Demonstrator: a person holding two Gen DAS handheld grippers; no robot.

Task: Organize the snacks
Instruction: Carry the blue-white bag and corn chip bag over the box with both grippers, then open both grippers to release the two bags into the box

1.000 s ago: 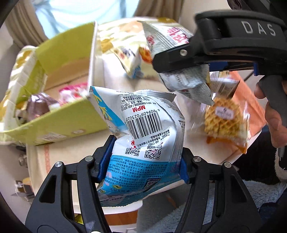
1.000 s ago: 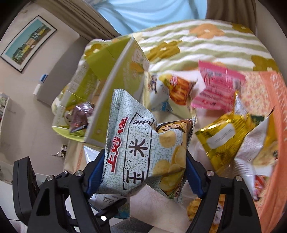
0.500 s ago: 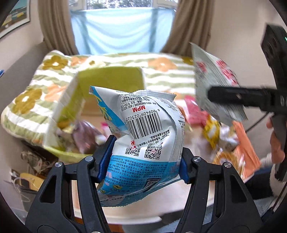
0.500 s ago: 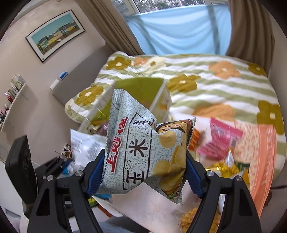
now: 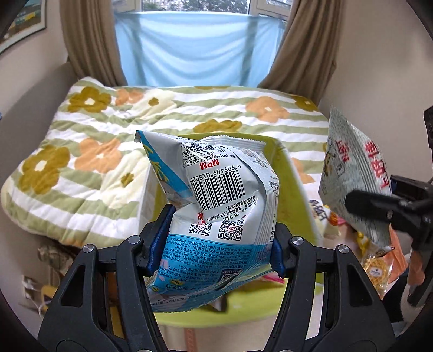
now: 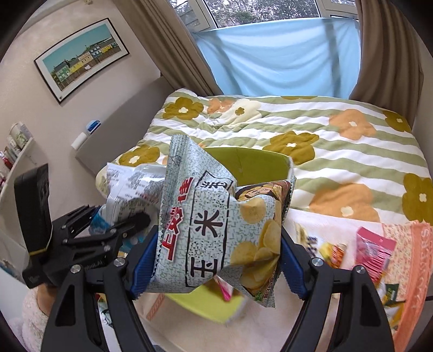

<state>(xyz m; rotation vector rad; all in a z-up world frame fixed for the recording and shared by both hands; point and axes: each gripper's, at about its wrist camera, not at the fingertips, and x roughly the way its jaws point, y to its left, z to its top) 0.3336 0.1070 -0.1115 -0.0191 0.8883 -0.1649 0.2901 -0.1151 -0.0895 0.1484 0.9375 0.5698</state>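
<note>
Left wrist view: left claw (image 5: 219, 243) clamped on blue-white snack bag (image 5: 216, 216), barcode side up, held above green box (image 5: 295, 189). Right wrist view: right claw (image 6: 216, 257) clamped on grey-green chip bag (image 6: 216, 230), also over box. Beyond, right: loose snack packs (image 6: 373, 249) on table (image 6: 243, 330). Farther back: floral quilt on bed (image 6: 338, 140), blue curtain (image 6: 278, 56).

- Daylight, soft and even, enters through the window (image 5: 197, 5) behind the blue cloth (image 5: 197, 51); the room is bright.
- Shadows faint; mild glare on the foil snack bag (image 5: 216, 205).
- Fisheye bends the edges; dark vignette in the corners.
- Loose snacks at right (image 6: 351, 249) are motion-blurred.
</note>
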